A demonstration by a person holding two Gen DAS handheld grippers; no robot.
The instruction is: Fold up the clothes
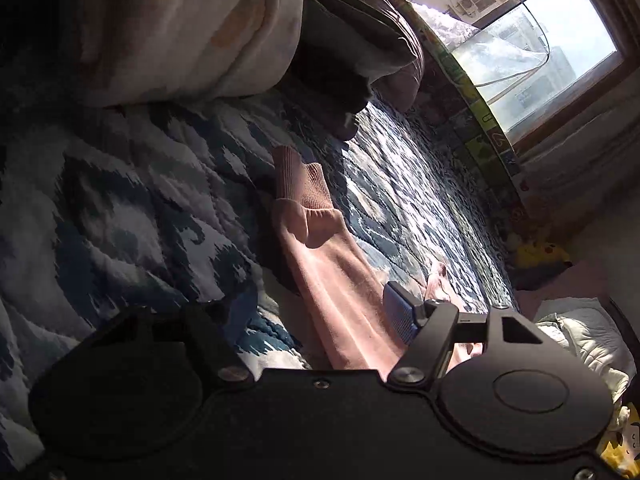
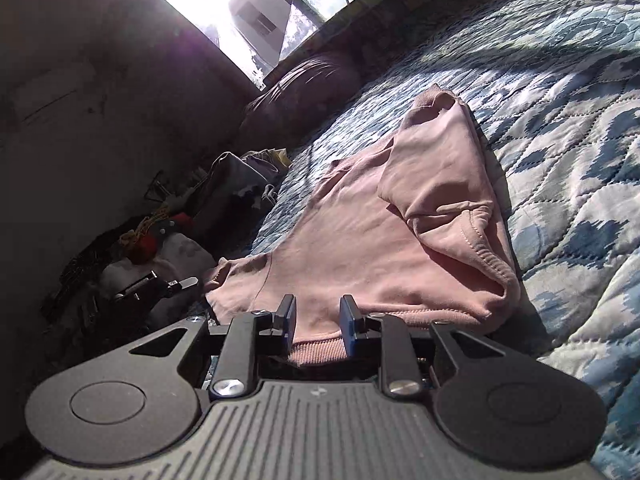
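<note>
Right wrist view first: the right gripper (image 2: 317,322) has its two blue-padded fingers (image 2: 349,320) spread a little, and the ribbed hem of the dusty-pink cotton sweatshirt (image 2: 360,236) sits right between them, cloth touching the inner pads. It is not clamped tight, there's a visible gap. That sweatshirt lies rumpled on the blue-and-white patterned quilted bedspread (image 2: 560,128), near the bed's edge, one sleeve folded over the body with its cuff just beside the gripper's right finger. Over at the bed's edge the other gripper's dark frame peeks in beside the sweatshirt's corner. Left wrist view now: the left gripper (image 1: 400,316) shows only one blue pad, lying against the pink fabric (image 1: 340,288); the other finger is lost in shadow, so I can't tell whether it's pinching. A ribbed cuff (image 1: 304,184) lies folded ahead on the bedspread (image 1: 120,200).
</note>
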